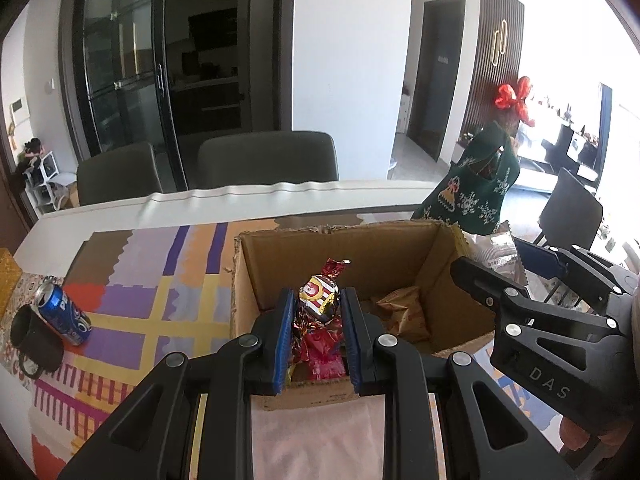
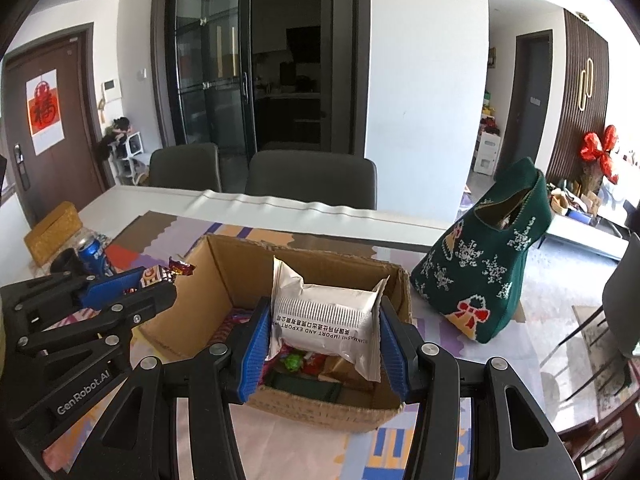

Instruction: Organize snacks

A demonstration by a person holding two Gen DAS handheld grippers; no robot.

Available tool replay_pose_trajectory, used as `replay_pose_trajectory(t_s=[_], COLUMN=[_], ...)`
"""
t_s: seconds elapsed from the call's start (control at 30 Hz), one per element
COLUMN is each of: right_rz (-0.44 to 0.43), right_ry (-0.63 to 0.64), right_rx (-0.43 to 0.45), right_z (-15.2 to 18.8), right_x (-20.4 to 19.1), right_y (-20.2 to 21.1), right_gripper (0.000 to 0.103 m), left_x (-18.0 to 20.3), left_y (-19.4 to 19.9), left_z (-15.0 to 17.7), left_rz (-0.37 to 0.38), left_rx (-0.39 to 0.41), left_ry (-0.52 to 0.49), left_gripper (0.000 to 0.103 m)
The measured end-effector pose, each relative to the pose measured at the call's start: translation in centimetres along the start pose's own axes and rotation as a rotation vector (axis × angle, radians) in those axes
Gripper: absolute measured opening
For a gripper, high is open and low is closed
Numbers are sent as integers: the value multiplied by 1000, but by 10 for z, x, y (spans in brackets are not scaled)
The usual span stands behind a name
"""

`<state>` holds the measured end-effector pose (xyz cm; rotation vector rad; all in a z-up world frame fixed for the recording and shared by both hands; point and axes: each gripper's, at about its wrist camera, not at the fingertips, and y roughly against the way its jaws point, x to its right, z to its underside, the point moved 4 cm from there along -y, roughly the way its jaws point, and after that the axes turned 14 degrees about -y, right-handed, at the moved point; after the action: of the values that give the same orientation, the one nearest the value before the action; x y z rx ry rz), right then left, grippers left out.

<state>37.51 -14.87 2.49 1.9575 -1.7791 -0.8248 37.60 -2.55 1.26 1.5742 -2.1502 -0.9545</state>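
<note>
An open cardboard box point(image 1: 440, 264) stands on the patterned tablecloth; it also shows in the right wrist view point(image 2: 224, 272). My left gripper point(image 1: 316, 320) is shut on a foil-wrapped candy point(image 1: 318, 300) with red twisted ends, held over the box's near edge. My right gripper point(image 2: 324, 332) is shut on a white snack packet point(image 2: 324, 316) with black print, held over the box. Inside the box lie a brown snack bag point(image 1: 404, 312), a red packet point(image 1: 324, 360) and other small sweets point(image 2: 296, 362). Each gripper shows at the edge of the other's view.
A blue Pepsi can point(image 1: 64, 312) lies beside a black mug point(image 1: 36, 340) at the table's left. A yellow box point(image 2: 52, 232) sits further left. A green Christmas knit bag point(image 2: 480, 276) stands right of the box. Grey chairs point(image 1: 268, 160) line the far side.
</note>
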Motion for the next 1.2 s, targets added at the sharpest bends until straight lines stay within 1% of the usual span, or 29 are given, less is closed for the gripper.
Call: replay_pose_trajectory(t_s=[0.17, 0.23, 0.27, 0.3, 0.33, 0.4, 0.47, 0.57, 0.63, 0.7, 0.83, 0.9, 1.0, 1.2], right_rz=[14, 23, 28, 35, 45, 55, 64, 72, 69, 74, 80, 82, 87, 79], right_ry=[-3, -5, -7, -11, -18, -31, -34, -32, -31, -36, -48, -60, -75, -96], right_rx=[-26, -35, -37, -39, -42, -44, -41, -36, -29, -20, 8, 21, 45, 63], right_z=[-2, -2, -2, -2, -2, -1, 1, 6, 10, 13, 19, 23, 28, 43], right_x=[3, 5, 5, 6, 7, 9, 10, 10, 9, 9, 12, 15, 17, 22], right_y=[-19, -27, -29, -32, -34, -36, -36, -32, -26, -20, 0, 11, 28, 59], right_gripper=[51, 51, 53, 57, 59, 68, 70, 72, 73, 76, 78, 83, 85, 86], left_x=[-4, -7, -8, -10, -11, -13, -15, -15, -15, -13, -6, -2, 6, 17], left_y=[-17, -22, -23, -23, -23, -22, -18, -9, -2, 7, 23, 33, 49, 78], left_z=[-3, -3, -3, -3, -1, 1, 4, 7, 10, 14, 23, 27, 35, 52], left_rz=[-5, -17, -22, -26, -34, -50, -67, -78, -88, -99, -117, -122, -128, -136], left_rx=[-23, -27, -28, -26, -24, -21, -14, -1, 6, 17, 33, 42, 58, 81], left_ry=[-6, -3, 0, 3, 6, 8, 7, 14, 16, 16, -2, -11, -23, -21], left_gripper=[24, 28, 35, 40, 42, 45, 49, 51, 56, 59, 65, 68, 73, 82])
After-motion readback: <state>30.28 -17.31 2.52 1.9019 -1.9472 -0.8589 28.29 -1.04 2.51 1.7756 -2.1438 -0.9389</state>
